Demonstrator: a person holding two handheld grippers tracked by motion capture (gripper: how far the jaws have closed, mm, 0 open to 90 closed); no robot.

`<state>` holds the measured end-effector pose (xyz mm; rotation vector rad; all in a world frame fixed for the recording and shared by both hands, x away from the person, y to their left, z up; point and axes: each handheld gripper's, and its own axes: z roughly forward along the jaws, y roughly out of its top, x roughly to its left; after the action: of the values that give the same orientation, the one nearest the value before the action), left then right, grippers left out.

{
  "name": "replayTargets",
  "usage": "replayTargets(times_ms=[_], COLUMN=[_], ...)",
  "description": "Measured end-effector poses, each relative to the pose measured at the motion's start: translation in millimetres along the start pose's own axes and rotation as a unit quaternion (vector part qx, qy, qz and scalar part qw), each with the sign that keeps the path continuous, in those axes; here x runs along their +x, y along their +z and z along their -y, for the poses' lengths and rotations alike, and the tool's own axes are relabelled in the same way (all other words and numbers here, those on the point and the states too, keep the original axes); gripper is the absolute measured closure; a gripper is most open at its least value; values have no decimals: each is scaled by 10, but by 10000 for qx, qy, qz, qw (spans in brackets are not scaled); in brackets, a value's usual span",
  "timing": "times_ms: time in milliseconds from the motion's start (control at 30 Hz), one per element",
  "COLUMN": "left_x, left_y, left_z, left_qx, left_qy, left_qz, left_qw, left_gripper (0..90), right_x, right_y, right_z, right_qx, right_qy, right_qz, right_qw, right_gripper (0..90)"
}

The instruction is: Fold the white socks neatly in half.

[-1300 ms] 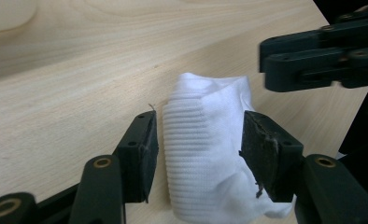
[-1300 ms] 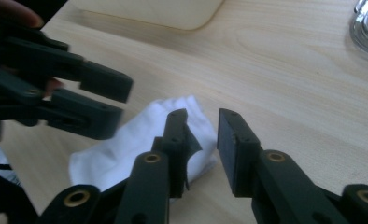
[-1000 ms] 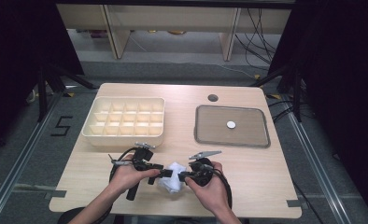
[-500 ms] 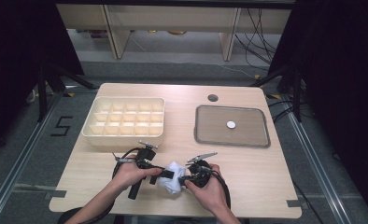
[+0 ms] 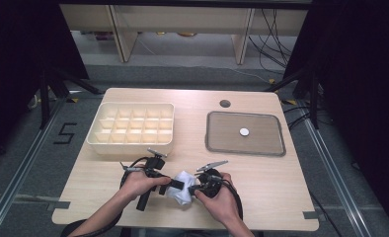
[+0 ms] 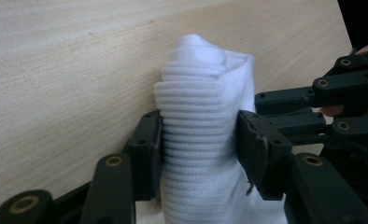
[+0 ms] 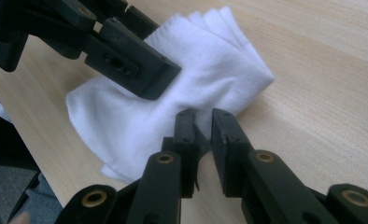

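A white ribbed sock (image 5: pixel 181 188) lies bunched on the wooden table near its front edge, between my two grippers. My left gripper (image 5: pixel 175 183) reaches it from the left. In the left gripper view its jaws have just been closing and both pads press the sides of the sock (image 6: pixel 198 116), which stands up between them. My right gripper (image 5: pixel 195 189) comes from the right. In the right gripper view its jaws (image 7: pixel 203 126) stand nearly together on the near edge of the sock (image 7: pixel 210 65), and the left gripper's jaw (image 7: pixel 130 65) lies across the cloth.
A cream tray with several compartments (image 5: pixel 131 144) stands at the back left. At the back right lies a grey flat tray (image 5: pixel 217 145) with a small white disc (image 5: pixel 244 132) in it. A round hole (image 5: pixel 225 103) is in the tabletop behind it.
The left gripper's jaws have come in onto the sock, which is now bunched up higher between the two grippers. Both hands have stayed about where they were.
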<state>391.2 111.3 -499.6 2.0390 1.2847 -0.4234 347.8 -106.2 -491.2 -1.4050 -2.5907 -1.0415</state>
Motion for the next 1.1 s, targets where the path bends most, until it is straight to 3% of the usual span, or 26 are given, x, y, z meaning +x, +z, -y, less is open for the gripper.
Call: replayTargets(times_ms=[267, 467, 600, 633, 733, 767, 800, 967, 1000, 1100], left_x=[-26, -44, -64, -73, -90, -84, -102, -103, -91, -108], left_y=[-2, -28, -70, -83, -117, -135, -164, -271, -288, -352], left_z=[16, 44, 71, 79, 99, 105, 108, 108, 106, 104], left_qx=[-155, -240, -377, -437, -683, -714, -704, -823, -887, -962], left_qy=[-12, 145, 246, 243, 343, 401, 366, 473, 487, 521], left_qz=[108, 122, 133, 123, 76, 121, 39, -35, 89, -84], left_qw=[9998, 9995, 9989, 9987, 9970, 9966, 9968, 9955, 9948, 9940], left_gripper=[655, 692, 702, 703, 705, 705, 705, 706, 706, 706], right_x=[7, 20, 13, 23, -19, -42, -64, -188, -222, -268], right_y=[3, -16, -82, -121, -206, -256, -285, -394, -407, -428], right_z=[-2, 6, 5, 3, -8, -9, -5, 39, 48, 80], right_qx=[-10, 15, -190, -228, -468, -491, -583, -634, -635, -666], right_qy=[-33, 31, 45, 164, 32, 40, 14, 265, 227, 235], right_qz=[26, 46, 17, 40, -92, -7, 20, 185, 237, 300], right_qw=[10000, 10000, 9998, 9996, 9989, 9988, 9983, 9975, 9974, 9971], right_gripper=[810, 802, 772, 765, 755, 749, 743, 731, 730, 722])
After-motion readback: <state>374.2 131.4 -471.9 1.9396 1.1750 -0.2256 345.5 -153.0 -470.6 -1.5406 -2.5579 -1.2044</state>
